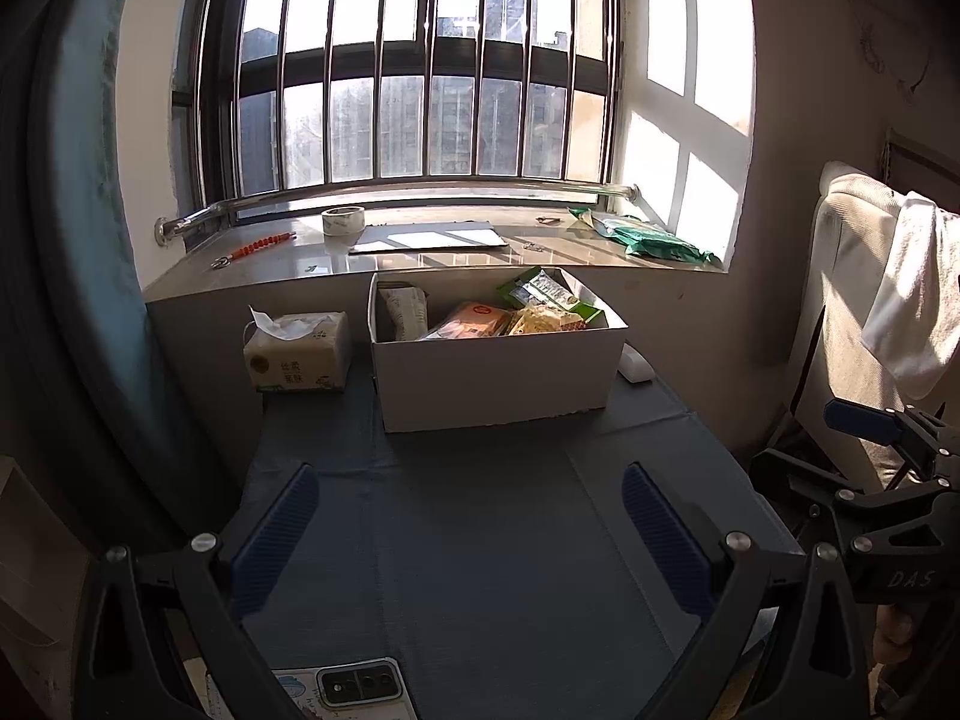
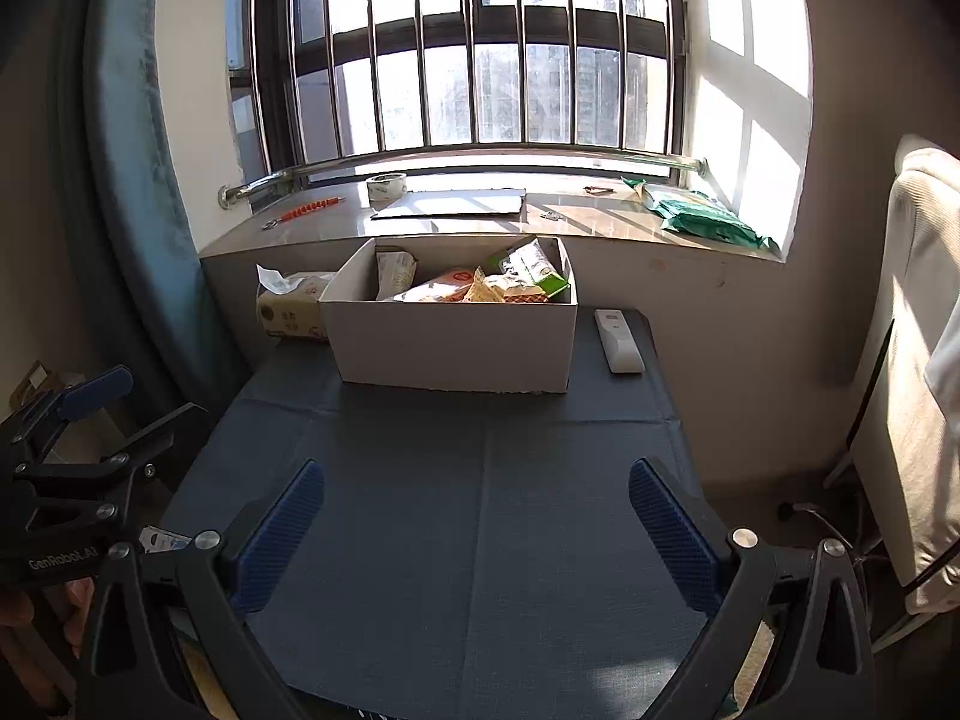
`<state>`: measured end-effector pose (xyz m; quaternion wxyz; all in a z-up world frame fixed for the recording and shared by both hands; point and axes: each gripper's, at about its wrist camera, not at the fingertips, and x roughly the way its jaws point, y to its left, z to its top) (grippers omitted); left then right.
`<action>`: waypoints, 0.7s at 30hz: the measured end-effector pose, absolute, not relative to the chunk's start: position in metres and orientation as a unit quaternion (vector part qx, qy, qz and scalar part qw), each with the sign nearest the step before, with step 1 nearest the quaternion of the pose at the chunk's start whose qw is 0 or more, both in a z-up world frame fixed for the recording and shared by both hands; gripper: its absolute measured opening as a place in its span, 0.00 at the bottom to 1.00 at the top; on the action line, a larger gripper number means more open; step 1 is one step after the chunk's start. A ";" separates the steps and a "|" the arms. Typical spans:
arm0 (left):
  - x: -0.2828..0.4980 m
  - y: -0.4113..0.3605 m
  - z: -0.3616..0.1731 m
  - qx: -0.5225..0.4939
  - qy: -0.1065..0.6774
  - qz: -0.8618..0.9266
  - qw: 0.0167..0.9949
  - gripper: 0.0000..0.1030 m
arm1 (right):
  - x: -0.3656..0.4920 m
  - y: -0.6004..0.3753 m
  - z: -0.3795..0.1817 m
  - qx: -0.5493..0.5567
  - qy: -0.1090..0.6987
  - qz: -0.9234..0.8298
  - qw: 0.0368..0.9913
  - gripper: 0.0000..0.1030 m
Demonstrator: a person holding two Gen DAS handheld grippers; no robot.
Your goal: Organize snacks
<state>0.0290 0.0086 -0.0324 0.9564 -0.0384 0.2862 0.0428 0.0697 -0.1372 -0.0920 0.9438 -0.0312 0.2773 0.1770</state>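
Observation:
A white cardboard box (image 1: 498, 378) stands at the far end of the dark blue cloth-covered table (image 1: 480, 540), against the windowsill. It holds several snack packs: an orange pack (image 1: 474, 319), a yellow pack (image 1: 546, 321), a green pack (image 1: 549, 291) and a white pack (image 1: 405, 309). The box also shows in the right wrist view (image 2: 456, 342). My left gripper (image 1: 471, 534) is open and empty, low over the near part of the table. My right gripper (image 2: 477, 531) is open and empty, also over the near table. Each gripper shows at the edge of the other's view.
A tissue pack (image 1: 300, 357) sits left of the box. A white remote (image 2: 618, 339) lies right of it. On the windowsill are a tape roll (image 1: 343, 219), a flat board (image 1: 429, 238), an orange beaded stick (image 1: 258, 247) and a green bag (image 1: 654, 237). A phone (image 1: 360, 687) lies at the near edge.

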 end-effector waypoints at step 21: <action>0.028 0.008 -0.031 -0.030 0.284 0.039 0.958 1.00 | 0.070 -0.136 -0.091 -0.037 0.276 0.181 0.943 1.00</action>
